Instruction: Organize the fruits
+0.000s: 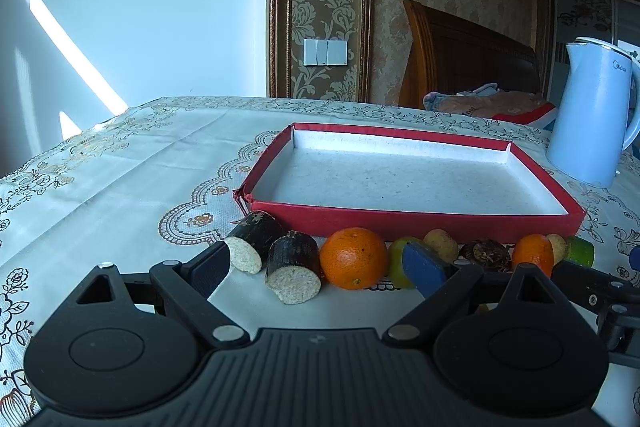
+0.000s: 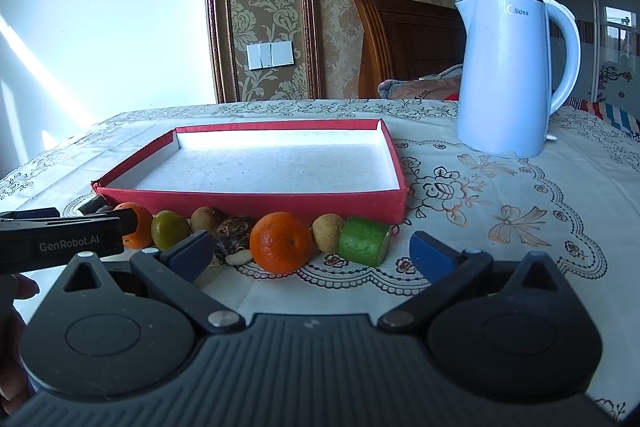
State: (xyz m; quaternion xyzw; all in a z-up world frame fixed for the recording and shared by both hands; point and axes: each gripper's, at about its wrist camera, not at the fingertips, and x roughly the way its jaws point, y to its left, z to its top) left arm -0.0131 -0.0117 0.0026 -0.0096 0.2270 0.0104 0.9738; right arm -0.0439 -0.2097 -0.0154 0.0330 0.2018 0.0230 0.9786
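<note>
Nearest the lens, left tool (image 1: 318, 269) spread wide and empty over the lace-patterned white worktop (image 1: 120, 167), just short of two dark-skinned pale-fleshed cut cylinders (image 1: 276, 259) and a round orange (image 1: 353, 258); right tool (image 2: 312, 253) likewise open and gripping nothing, facing a second round orange (image 2: 281, 242) and a green cut cylinder (image 2: 364, 241). Lined up in a row against the near wall of the shallow red cardboard tray (image 2: 256, 203) with white inside: a green round fruit (image 2: 170, 229), small brown fruits (image 2: 327, 227) and a dark scaly lump (image 2: 234, 231). Behind to the right, standing upright, a pale blue electric kettle (image 2: 506, 75).
</note>
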